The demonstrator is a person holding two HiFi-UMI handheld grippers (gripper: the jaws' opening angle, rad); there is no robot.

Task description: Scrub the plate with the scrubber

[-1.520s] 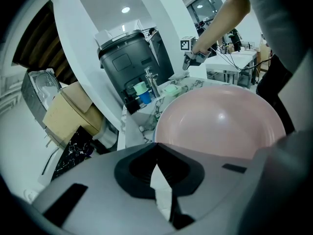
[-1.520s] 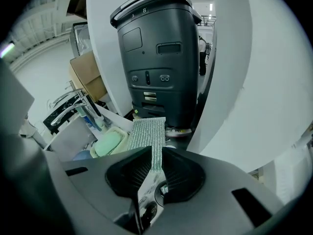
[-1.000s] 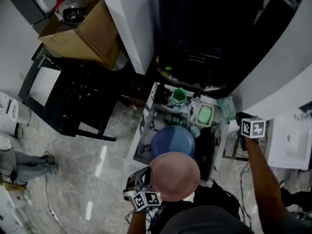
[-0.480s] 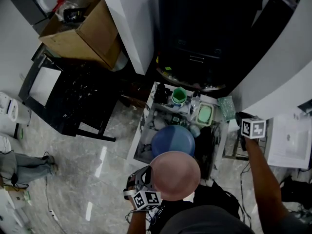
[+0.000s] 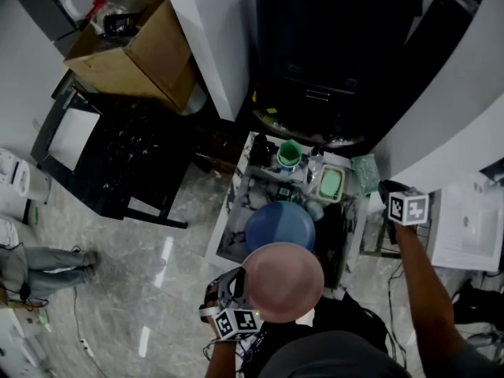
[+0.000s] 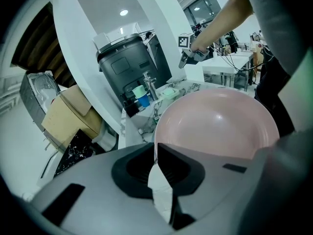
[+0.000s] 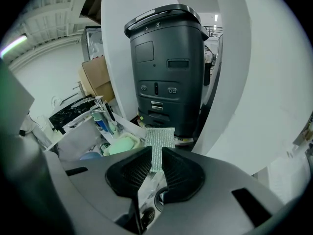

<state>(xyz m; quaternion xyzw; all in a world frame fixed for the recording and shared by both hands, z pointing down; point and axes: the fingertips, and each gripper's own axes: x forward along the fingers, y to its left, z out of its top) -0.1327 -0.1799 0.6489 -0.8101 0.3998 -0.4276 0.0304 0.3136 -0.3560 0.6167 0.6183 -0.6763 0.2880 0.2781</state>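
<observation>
A pink plate [image 5: 282, 282] hangs over the near edge of the small sink counter [image 5: 236, 191]. My left gripper [image 5: 236, 283] is shut on its left rim. In the left gripper view the plate [image 6: 215, 126] tilts with its hollow facing me, its rim pinched between the dark pads [image 6: 168, 163]. My right gripper [image 5: 387, 193] is held off the counter's right side, shut on a pale green mesh scrubber [image 5: 365, 175]. In the right gripper view the scrubber [image 7: 159, 138] sticks out flat between the jaws. Scrubber and plate are well apart.
A blue bowl [image 5: 279, 225] lies in the sink, with a green cup [image 5: 289, 156], a green soap dish [image 5: 331, 183] and a faucet [image 6: 148, 83] behind it. A tall black machine [image 7: 168, 58] stands beyond. A cardboard box [image 5: 130, 53] is far left, a white table [image 5: 472, 227] right.
</observation>
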